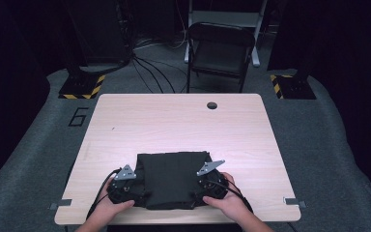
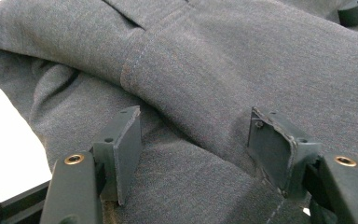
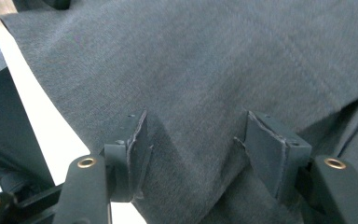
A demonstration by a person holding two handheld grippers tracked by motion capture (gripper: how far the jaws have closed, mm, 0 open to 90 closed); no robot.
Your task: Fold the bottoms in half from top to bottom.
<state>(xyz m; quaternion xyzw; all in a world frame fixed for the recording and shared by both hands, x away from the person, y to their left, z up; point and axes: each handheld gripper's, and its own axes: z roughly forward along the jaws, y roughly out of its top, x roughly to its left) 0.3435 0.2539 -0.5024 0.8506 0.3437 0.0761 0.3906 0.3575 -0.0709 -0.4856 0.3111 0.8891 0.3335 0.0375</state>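
A dark grey folded cloth (image 1: 174, 180) lay flat on the pale wooden tabletop (image 1: 174, 123), close to the near edge and about midway between the left and right corners. The black left gripper (image 1: 142, 195) sat at the cloth's near left corner, held in the person's left hand (image 1: 110, 205). The black right gripper (image 1: 194, 195) sat at the cloth's near right corner, held in the right hand (image 1: 229, 200). In the left gripper view, the jaws stood wide apart with the grey cloth (image 2: 205, 84) and its stitched seam between them, and the pads did not press on it. In the right gripper view, the jaws also stood apart over the cloth (image 3: 205, 70), with cloth bunched between them but not pinched.
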